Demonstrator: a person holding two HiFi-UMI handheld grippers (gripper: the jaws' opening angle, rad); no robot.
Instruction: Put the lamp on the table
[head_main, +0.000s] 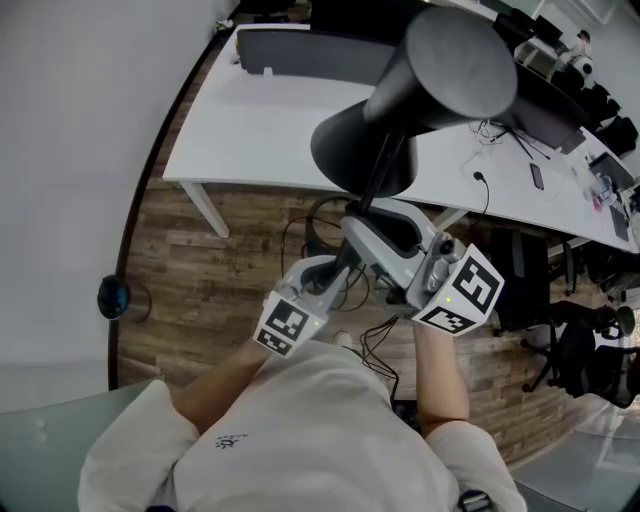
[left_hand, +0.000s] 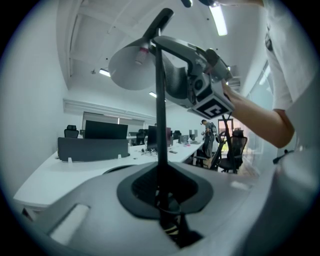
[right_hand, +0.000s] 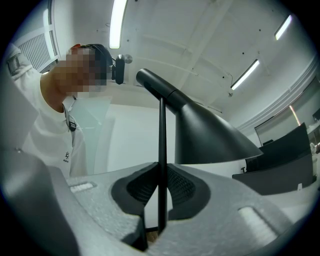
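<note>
The black lamp (head_main: 440, 80) is held off the ground by both grippers, each clamped on its thin stem (right_hand: 162, 150). In the left gripper view, the jaws of the left gripper (left_hand: 162, 197) are seen closed on the lower part of the stem, which rises straight up from between the dark pads to the conical shade (left_hand: 134, 65) overhead. The open mouth of the shade is turned towards this gripper. The right gripper (right_hand: 161, 200) is seen there higher on the same stem, just beneath the shade and above the left gripper's jaws. In the right gripper view its jaws are likewise pressed together on the stem, with the shade up and to the right of them. A person in a white top is seen to the left of them. The white table (head_main: 250, 130) lies ahead of both grippers and lower than the shade — the lamp is not set down on it. In the head view only the shade overlaps its near edge. A dark screen panel (head_main: 300, 50) stands on the table's far side, well beyond the jaws — and a wooden floor (head_main: 230, 260) lies beneath the grippers.
</note>
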